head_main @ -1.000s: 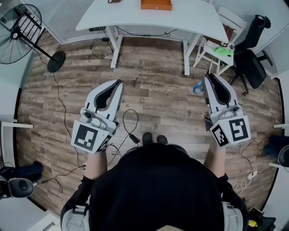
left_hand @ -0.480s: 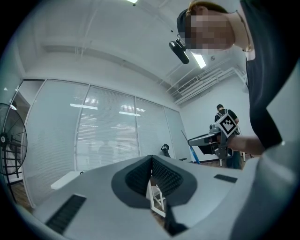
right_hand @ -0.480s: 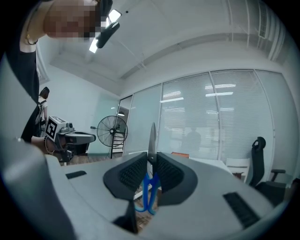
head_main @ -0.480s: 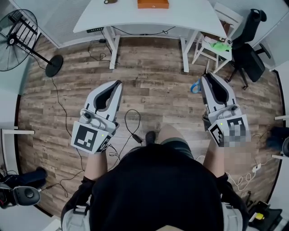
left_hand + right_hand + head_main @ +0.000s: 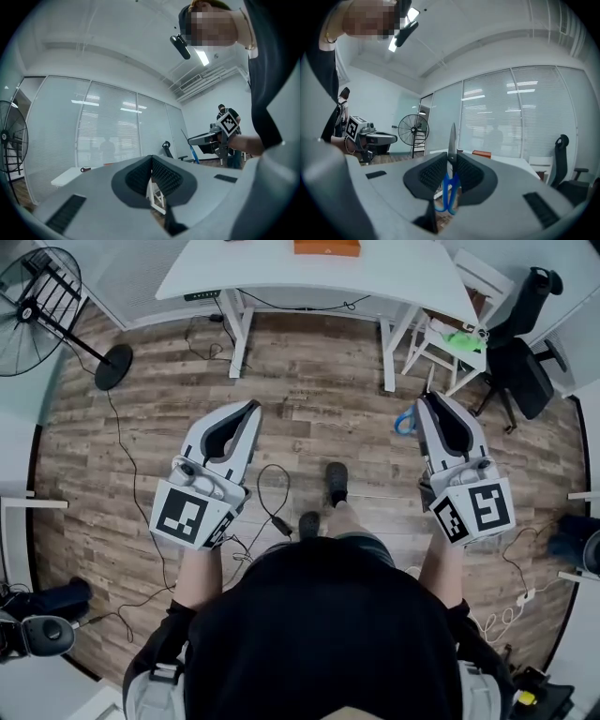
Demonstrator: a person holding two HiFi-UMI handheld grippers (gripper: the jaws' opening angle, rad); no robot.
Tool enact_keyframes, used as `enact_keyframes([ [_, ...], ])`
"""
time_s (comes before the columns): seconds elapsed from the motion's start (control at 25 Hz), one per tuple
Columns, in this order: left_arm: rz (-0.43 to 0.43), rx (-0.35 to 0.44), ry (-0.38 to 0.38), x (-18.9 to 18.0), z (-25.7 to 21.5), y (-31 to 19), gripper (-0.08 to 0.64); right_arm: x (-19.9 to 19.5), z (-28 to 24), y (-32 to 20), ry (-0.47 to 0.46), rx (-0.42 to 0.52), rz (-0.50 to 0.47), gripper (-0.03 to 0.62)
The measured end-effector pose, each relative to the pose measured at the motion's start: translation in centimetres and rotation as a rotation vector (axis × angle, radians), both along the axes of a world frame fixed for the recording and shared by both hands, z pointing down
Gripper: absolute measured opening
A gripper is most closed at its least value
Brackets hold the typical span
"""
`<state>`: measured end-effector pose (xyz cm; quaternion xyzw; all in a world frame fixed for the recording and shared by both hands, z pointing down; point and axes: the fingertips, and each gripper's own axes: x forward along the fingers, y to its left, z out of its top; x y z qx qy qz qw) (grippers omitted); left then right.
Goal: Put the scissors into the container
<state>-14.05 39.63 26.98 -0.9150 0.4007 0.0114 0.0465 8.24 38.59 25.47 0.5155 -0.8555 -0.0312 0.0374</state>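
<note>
Blue-handled scissors (image 5: pixel 452 140) are clamped in the right gripper (image 5: pixel 424 401).
The left gripper (image 5: pixel 251 409) is seen closed and empty, short of the white table (image 5: pixel 281 273).

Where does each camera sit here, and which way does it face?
Head view: on the person's head, looking steeply down at the floor; torso, left gripper, right gripper show.
Left gripper view: on the left gripper, level along its shut jaws toward a glass wall; the right gripper shows.
Right gripper view: level along jaws shut on the scissors, toward the desk.
Shared: head and right gripper views both show the fan.
</note>
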Motion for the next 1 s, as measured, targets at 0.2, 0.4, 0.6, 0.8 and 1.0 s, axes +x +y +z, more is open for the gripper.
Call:
enact_keyframes([
  [0.2, -0.028, -0.025, -0.010, 0.0, 0.4, -1.5, 0.011, -0.1, 0.1, -1.7, -0.002, 0.002, -0.025, 0.067],
  [0.4, -0.038, -0.029, -0.015, 0.9, 0.5, -3.5, 0.011, 0.6, 0.1, -4.0, -0.003, 0.006, -0.042, 0.069],
  [0.6, -0.046, -0.034, -0.018, 1.8, 0.5, -6.6, 0.011, 1.2, 0.0, -7.2, -0.004, 0.007, -0.060, 0.069],
  [0.8, -0.047, -0.044, -0.020, 3.0, 0.9, -10.5, 0.011, 2.1, 0.3, -11.1, -0.003, -0.002, -0.069, 0.069],
  [1.0, -0.044, -0.033, -0.017, 3.6, 0.5, -12.3, 0.011, 2.4, -0.2, -13.0, 0.001, 0.009, -0.077, 0.069],
])
